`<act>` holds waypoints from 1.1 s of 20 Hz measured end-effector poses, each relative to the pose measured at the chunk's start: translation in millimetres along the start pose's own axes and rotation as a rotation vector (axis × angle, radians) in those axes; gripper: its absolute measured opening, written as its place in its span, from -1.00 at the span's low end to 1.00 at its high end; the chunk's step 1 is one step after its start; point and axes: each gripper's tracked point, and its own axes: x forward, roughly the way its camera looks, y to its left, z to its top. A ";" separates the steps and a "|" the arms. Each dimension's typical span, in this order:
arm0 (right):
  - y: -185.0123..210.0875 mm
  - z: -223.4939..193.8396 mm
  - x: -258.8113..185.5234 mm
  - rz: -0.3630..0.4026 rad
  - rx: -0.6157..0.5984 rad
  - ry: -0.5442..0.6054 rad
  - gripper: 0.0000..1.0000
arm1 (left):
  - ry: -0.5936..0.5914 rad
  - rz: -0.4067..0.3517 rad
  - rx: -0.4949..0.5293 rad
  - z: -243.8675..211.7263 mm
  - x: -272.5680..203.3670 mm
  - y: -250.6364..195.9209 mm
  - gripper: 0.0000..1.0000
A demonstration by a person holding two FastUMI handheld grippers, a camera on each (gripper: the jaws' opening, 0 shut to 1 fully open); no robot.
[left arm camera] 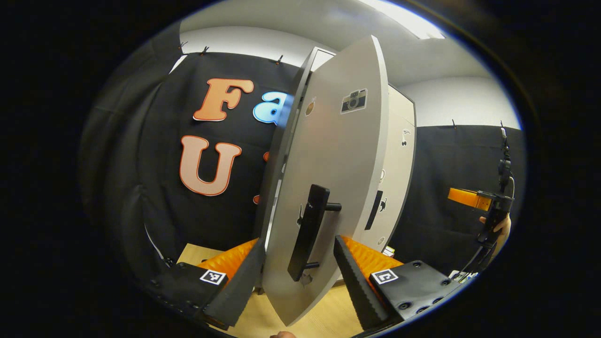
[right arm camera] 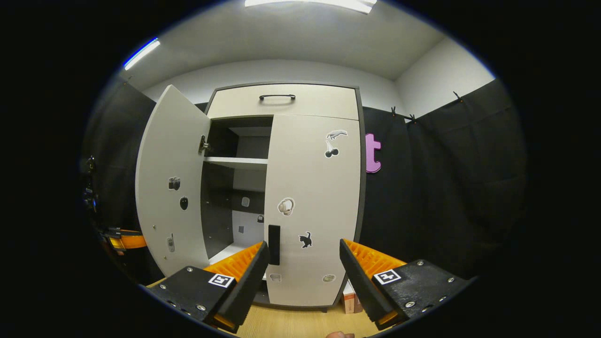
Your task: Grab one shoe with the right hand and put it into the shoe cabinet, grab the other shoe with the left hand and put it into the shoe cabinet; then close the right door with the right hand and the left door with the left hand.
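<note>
The left door is standing swung out from the shoe cabinet, and in the left gripper view I am looking at it nearly edge-on, its outer face angled toward me. My left gripper is sitting spread wide with the door's lower edge between its two fingers; I cannot tell whether either finger is touching the panel. The door handle is running upright, just above and between the fingers, so it is lying straight ahead of this gripper.

In the right gripper view the right door is lying flat against the cabinet front, already closed by the look of it, with its own handle upright near the inner edge. My right gripper is hovering spread and empty, apart from that door. The left one is clearly the nearer to the open door.

Through the gap I am seeing a shelf with nothing on it that I can make out. The lower compartment is partly hidden, so I cannot tell where the shoes are resting.
</note>
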 end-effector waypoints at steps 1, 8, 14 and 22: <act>-0.8 -0.4 -1.9 0.003 0.002 -0.001 0.85 | 0.003 -0.006 0.020 -0.1 4.0 -7.8 0.87; -25.7 1.9 -24.1 -0.025 0.006 -0.020 0.85 | 0.014 -0.055 0.055 -9.1 33.7 -52.8 0.93; -59.8 7.1 -43.9 -0.095 0.005 -0.043 0.85 | 0.031 -0.083 0.035 -18.1 70.4 -86.6 0.93; -103.5 4.2 -64.3 -0.196 -0.013 -0.046 0.85 | 0.065 -0.022 0.076 -36.7 139.9 -114.3 0.99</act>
